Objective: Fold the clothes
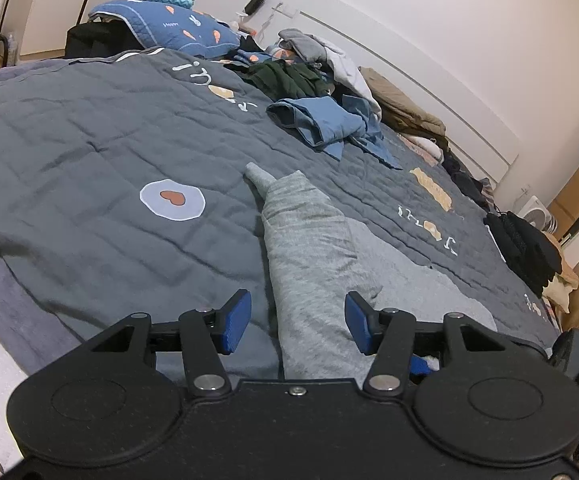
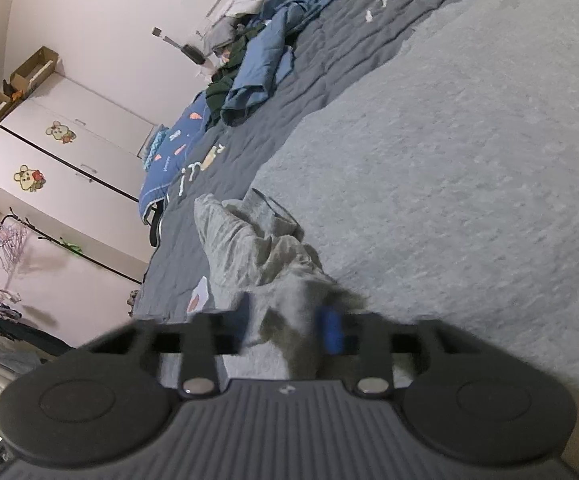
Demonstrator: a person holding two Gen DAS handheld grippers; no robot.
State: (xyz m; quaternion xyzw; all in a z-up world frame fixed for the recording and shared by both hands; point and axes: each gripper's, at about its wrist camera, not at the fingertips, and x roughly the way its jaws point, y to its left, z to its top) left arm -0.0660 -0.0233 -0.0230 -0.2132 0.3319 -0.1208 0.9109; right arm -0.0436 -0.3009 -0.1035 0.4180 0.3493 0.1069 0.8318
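- Where the grey quilt (image 1: pixel 89 128) covers the bed, an egg-and-heart patch (image 1: pixel 172 199) sits at left.
- Left gripper (image 1: pixel 298 322): blue pads spread apart, nothing clamped; the grey sweatshirt (image 1: pixel 309 248) passes between them, its sleeve reaching up the bed.
- Blue garment (image 1: pixel 321 124): crumpled, beyond the sweatshirt, well apart from it.
- Clothes pile (image 1: pixel 309 52): along the headboard, at right.
- Right gripper (image 2: pixel 289 326): blurred; blue pads pinched on a bunched fold of the sweatshirt (image 2: pixel 469 160), which spreads wide to the right.
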